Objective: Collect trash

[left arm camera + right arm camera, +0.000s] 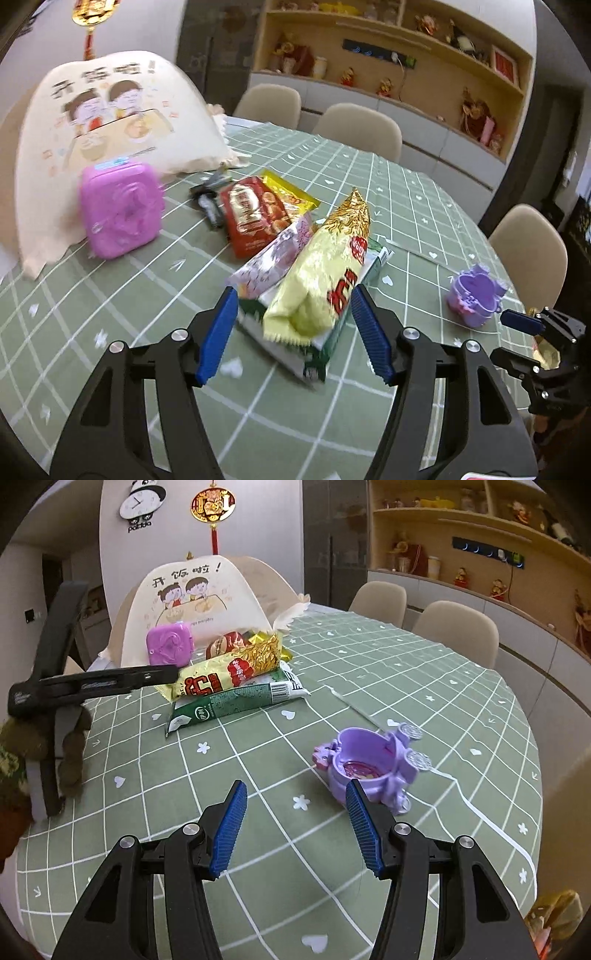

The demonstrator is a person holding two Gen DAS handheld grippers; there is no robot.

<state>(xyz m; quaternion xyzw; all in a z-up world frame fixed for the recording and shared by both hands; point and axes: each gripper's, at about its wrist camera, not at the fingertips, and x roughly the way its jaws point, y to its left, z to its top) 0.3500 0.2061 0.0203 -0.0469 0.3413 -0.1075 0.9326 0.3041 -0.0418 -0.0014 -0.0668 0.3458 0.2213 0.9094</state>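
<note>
A pile of snack wrappers lies on the green checked tablecloth (110, 314). On top is a yellow-gold wrapper (321, 280), over a green-and-white wrapper (317, 350), a pink flowered wrapper (273, 258), a red wrapper (251, 218) and a small yellow wrapper (288, 192). My left gripper (295, 332) is open, its blue fingers on either side of the near end of the yellow-gold wrapper. The pile also shows in the right wrist view (229, 672). My right gripper (295, 827) is open and empty above the cloth, beside a purple toy carriage (369, 771).
A pink square case (122, 210) leans on a cream food cover (103, 122) at the back left. A dark small wrapper (208, 199) lies behind the red one. Beige chairs (358, 129) ring the table. Wall shelves stand behind.
</note>
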